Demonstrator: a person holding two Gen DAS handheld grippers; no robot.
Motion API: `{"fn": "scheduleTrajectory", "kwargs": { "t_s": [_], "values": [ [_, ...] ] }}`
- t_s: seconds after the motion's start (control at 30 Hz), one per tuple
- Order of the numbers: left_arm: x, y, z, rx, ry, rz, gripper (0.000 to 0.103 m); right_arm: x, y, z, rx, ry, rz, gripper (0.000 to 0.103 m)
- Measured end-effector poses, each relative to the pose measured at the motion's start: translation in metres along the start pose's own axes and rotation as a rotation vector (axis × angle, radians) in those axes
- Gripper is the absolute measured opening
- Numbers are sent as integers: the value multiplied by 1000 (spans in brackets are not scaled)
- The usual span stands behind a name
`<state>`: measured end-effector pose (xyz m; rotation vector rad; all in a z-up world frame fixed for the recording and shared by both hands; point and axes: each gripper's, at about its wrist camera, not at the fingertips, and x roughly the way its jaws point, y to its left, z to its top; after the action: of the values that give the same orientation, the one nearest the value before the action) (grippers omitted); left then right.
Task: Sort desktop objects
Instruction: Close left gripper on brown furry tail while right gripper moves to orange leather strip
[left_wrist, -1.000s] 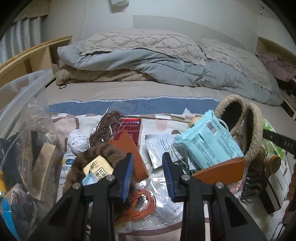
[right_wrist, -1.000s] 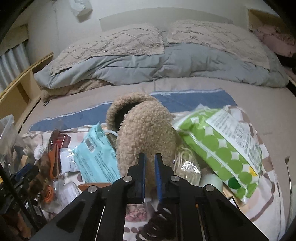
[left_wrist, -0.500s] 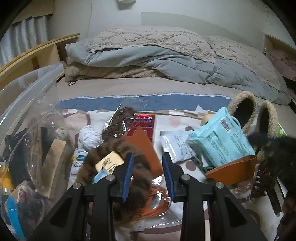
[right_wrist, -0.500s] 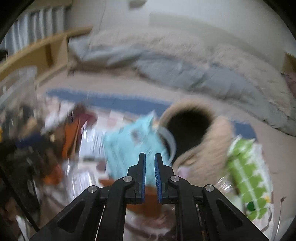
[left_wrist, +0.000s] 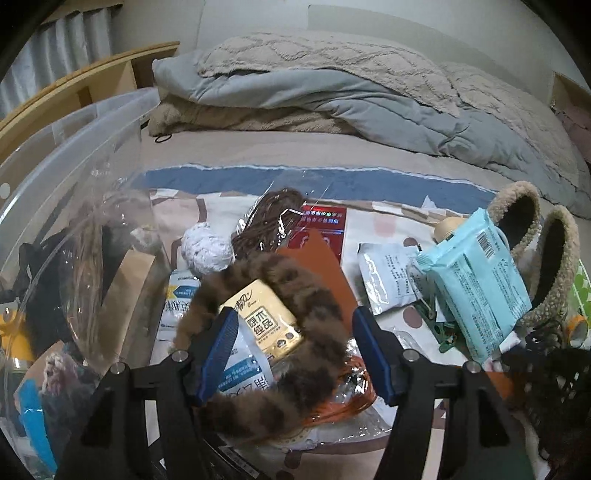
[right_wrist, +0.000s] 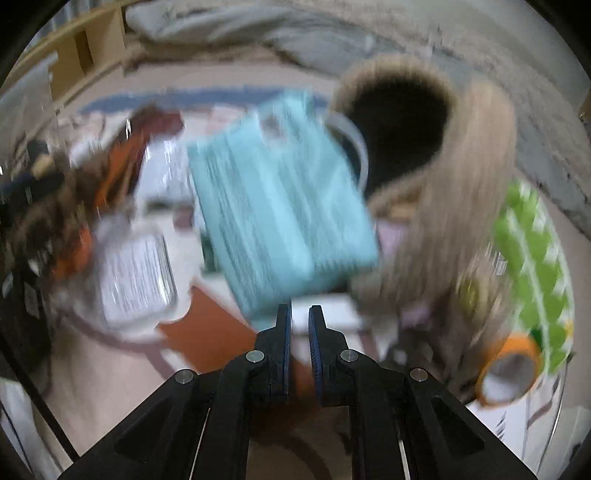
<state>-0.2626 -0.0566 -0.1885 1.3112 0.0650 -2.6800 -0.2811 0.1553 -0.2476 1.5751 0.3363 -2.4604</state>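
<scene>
- The left gripper (left_wrist: 291, 350) is opening its jaws. A furry brown band (left_wrist: 306, 302) and a yellow packet (left_wrist: 264, 319) sit between them, but the blue pads (left_wrist: 221, 347) do not press on either.
- Under the band lies a white and blue pouch (left_wrist: 243, 373), and an orange cord (left_wrist: 347, 402) lies in clear wrap at about 5 o'clock from the packet.
- At 12 o'clock from the gripper lie an orange card (left_wrist: 321, 258), a red box (left_wrist: 325, 225) and a brown bundle (left_wrist: 269, 218). A white ball (left_wrist: 205, 249) sits at 11 o'clock.
- A clear bin (left_wrist: 66, 192) stands at 9 o'clock, with things inside.
- A light blue pack (left_wrist: 476, 280) lies at 2 o'clock, touching two fuzzy slippers (left_wrist: 554, 258).
- The right gripper (right_wrist: 299, 325) is closed tight and holds nothing. Its view is blurry.
- The light blue pack (right_wrist: 280, 206) is at 12 o'clock from it, a slipper (right_wrist: 443, 192) at 1 o'clock, and a green dotted bag (right_wrist: 535, 266) and a tape roll (right_wrist: 508, 369) at 3 o'clock.
- All of it lies on a bed (left_wrist: 258, 151).
</scene>
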Motion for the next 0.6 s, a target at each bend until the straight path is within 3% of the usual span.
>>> {"fn": "scheduleTrajectory", "kwargs": {
  "t_s": [0.13,0.47,0.6],
  "values": [
    [3,0,0,7,9,9,64,1,9,-17,-70,11,-17,13],
    [10,12,-6,-38,41,4,64,-10,18,-32,-75,38,44,13],
    [10,12,-6,-31,44,-10,71,-15,24,-42,-104,60,64,13]
  ]
}}
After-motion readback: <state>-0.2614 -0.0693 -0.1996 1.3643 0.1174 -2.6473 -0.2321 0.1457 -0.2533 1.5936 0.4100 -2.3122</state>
